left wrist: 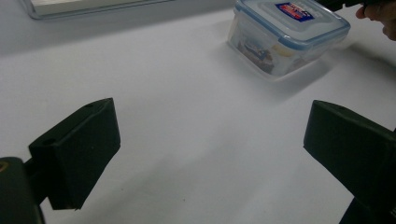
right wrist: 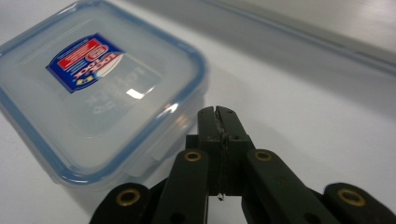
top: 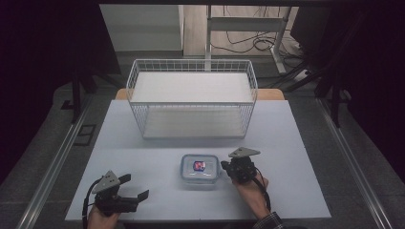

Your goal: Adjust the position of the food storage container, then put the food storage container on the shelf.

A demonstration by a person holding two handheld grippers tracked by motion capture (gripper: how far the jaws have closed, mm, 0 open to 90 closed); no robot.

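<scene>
A clear plastic food container [top: 199, 169] with a blue-rimmed lid and a red and blue sticker sits at the front middle of the white table [top: 286, 143]. My right gripper [top: 224, 166] is shut, its tips right against the container's right edge. In the right gripper view the closed jaw tips [right wrist: 217, 112] sit beside the container [right wrist: 102, 93], just over a side latch; nothing shows between them. My left gripper [top: 135, 187] rests open near the table's front left corner. Its view has the container [left wrist: 289, 35] far off at the upper right, beyond the gripper [left wrist: 210, 144].
A white wire basket [top: 138, 114] with a flat white board inside stands at the back middle of the table. Its base edge [left wrist: 93, 7] lies ahead of the left gripper. Dark floor, rails and cables surround the table.
</scene>
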